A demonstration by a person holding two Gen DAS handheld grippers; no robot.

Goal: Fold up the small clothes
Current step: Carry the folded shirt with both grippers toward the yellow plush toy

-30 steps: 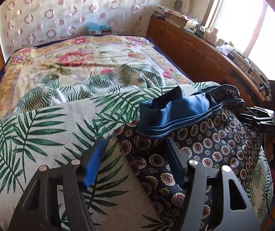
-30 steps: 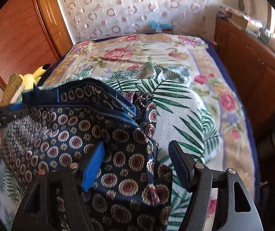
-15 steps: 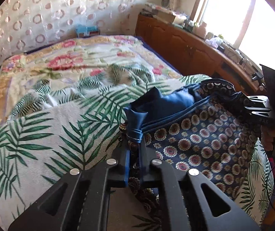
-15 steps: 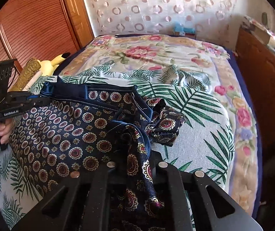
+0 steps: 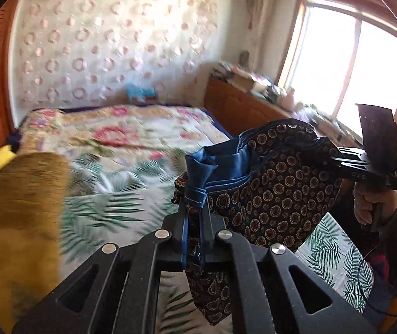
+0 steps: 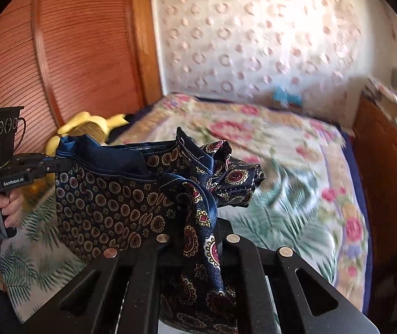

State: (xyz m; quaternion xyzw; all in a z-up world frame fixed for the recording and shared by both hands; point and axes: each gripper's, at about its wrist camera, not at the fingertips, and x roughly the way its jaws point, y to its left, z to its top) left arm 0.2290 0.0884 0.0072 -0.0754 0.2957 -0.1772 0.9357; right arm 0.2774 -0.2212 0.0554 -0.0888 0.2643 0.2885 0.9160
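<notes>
Navy medallion-print garment [image 5: 276, 194] with plain blue lining is off the bed [image 5: 120, 150], hanging stretched between both grippers above the palm-leaf blanket [image 6: 276, 222]. Left gripper [image 5: 192, 220] has its jaws pinched together on one bunched corner of the waist edge, loose cloth dangling below the fingers; right gripper [image 6: 198, 228] is clamped the same way on the opposite corner, a twisted fold draped over its jaws. Each view also catches the other gripper with a hand [image 6: 2, 206] on its handle; yellow plush toy [image 6: 87, 125] sits by the wooden slatted door [image 6: 67, 55].
</notes>
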